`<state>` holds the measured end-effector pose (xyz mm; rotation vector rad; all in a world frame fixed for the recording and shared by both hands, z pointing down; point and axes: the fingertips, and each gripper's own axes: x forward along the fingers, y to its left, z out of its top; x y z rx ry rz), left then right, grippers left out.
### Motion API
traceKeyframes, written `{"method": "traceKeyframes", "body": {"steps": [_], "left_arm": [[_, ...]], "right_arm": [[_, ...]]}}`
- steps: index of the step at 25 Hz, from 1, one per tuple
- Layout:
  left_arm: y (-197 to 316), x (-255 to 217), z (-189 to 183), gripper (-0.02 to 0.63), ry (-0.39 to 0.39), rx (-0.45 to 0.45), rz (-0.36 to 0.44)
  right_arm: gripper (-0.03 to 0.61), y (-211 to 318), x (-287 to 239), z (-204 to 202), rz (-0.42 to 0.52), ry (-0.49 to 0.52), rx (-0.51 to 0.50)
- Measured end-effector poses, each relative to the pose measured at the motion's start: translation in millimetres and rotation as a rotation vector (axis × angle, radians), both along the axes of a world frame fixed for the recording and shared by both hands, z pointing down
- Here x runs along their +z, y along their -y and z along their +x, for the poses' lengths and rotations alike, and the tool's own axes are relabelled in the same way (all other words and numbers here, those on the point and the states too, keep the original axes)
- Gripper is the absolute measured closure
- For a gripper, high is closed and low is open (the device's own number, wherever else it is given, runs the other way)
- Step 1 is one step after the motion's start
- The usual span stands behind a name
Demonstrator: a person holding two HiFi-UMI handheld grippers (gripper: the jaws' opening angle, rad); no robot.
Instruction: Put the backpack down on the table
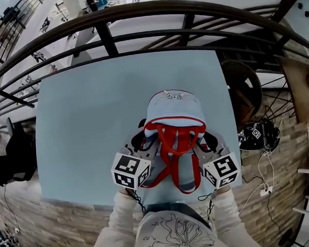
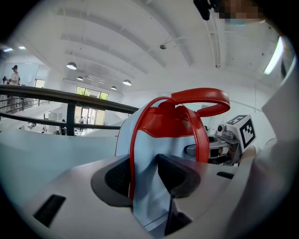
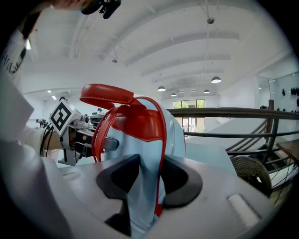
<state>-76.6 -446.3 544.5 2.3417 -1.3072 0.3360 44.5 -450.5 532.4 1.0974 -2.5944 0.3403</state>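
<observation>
**Backpack upright on the table, pinched from both sides**

The head view shows the light-blue backpack (image 1: 173, 111) standing close to the near edge of the table (image 1: 92, 124). It sits between the left gripper (image 1: 148, 147) and the right gripper (image 1: 204, 143). Its red straps (image 1: 173, 163) hang down the side facing the person.

Only the gripper views show the grip itself. The left fingers (image 2: 117, 175) are closed on a fold of blue fabric, with a red strap edge lying against one pad. The right fingers (image 3: 180, 179) clamp a similar fold, and the cloth fills the gap and touches both pads. These views also show the red handle (image 2: 201, 98) arching above the fingers, which the head view flattens.

The table is pale blue and stretches well beyond the fingers. Past its far edge runs a dark curved railing (image 1: 139, 38), with a white hall beyond it and domed ceiling lamps (image 3: 216, 80) overhead.

To the right of the right fingers, off the table, are a dark round woven thing (image 1: 246, 86) and a black device (image 1: 257, 135) with cables (image 1: 265, 176). They rest on a brick-pattern floor (image 1: 24, 217). Behind the fingers, cream sleeves (image 1: 116, 222) lead back to the person.
</observation>
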Motion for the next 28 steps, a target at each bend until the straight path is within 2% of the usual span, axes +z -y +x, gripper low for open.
{"method": "traceKeyframes", "body": {"steps": [18,28], "left_arm": [[-44.8,3.7,5.2,0.440,0.015,-0.058,0.005],[-53.2,-23.8,-14.6,0.440,-0.027,-0.180,0.081]], "right_arm": [[0.408,-43.1,10.2,14.0,-0.023,-0.003,0.030],[0.400,-47.2,-13.9,28.8,0.019,0.074,0.098]]}}
